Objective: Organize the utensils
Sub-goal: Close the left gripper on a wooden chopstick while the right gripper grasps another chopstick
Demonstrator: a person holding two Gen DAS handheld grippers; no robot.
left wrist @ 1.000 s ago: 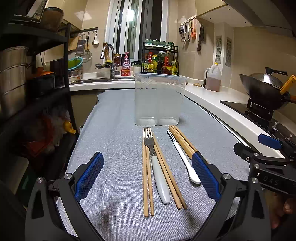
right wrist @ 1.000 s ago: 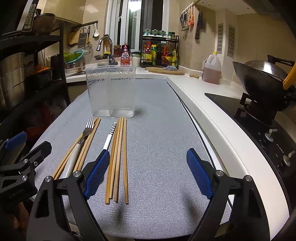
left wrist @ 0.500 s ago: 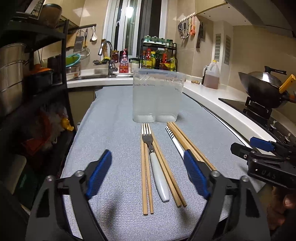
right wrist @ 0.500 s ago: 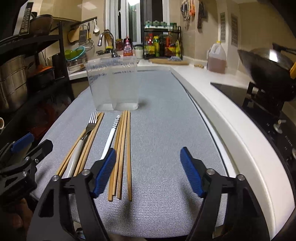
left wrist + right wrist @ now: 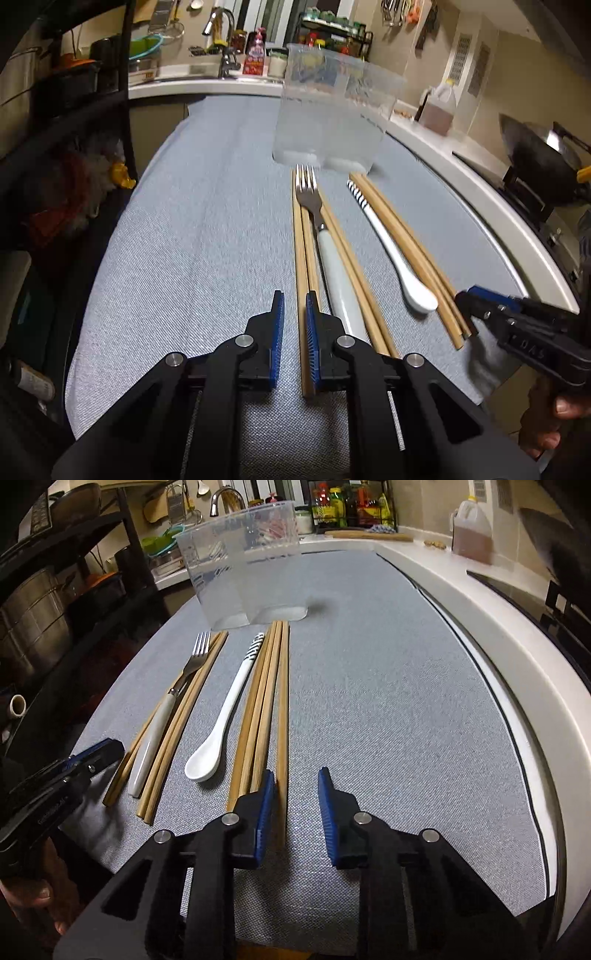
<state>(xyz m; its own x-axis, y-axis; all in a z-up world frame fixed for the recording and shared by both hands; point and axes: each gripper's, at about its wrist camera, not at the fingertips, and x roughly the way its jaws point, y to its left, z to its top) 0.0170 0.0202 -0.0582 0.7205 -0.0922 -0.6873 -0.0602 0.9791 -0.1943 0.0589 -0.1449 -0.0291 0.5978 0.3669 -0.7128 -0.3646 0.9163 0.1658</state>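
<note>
A clear two-part plastic container stands at the far end of the grey mat; it also shows in the right wrist view. In front of it lie wooden chopsticks, a white-handled fork, a white spoon with a striped handle, and more chopsticks. My left gripper is low over the near end of the leftmost chopstick, its jaws narrowed around it with a small gap. My right gripper is partly open, its left finger beside the rightmost chopstick.
The grey mat covers the counter. A stove with a wok is on the right, a dark shelf rack with pots on the left. A sink and a bottle rack stand at the back.
Both grippers moved forward and down to the near ends of the chopsticks. Both jaws narrowed a lot, the left more than the right. The utensils lie as before.
</note>
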